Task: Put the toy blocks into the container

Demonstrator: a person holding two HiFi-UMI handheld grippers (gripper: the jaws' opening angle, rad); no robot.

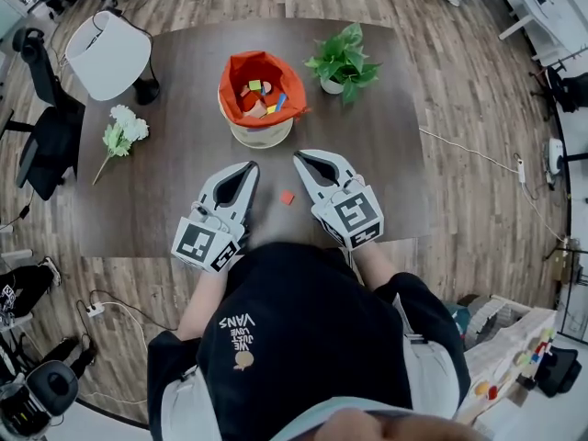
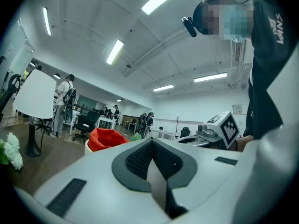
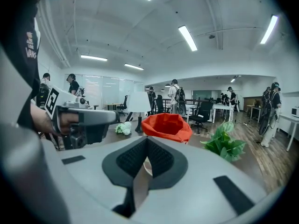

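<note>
Between left gripper [image 1: 252, 165], right gripper [image 1: 299, 158], red block [image 1: 288, 197]

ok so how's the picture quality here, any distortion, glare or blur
Head view: sharp, evenly lit, floor planks bowing toward the edges. Left gripper view: heavy fisheye, dark round corners, ceiling lights blown out. Right gripper view: same fisheye; the plant is fairly crisp.

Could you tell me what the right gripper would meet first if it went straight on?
Probably the orange-lined bucket, straight ahead of the right gripper; nothing shows between them, though depth is hard to judge.
</note>
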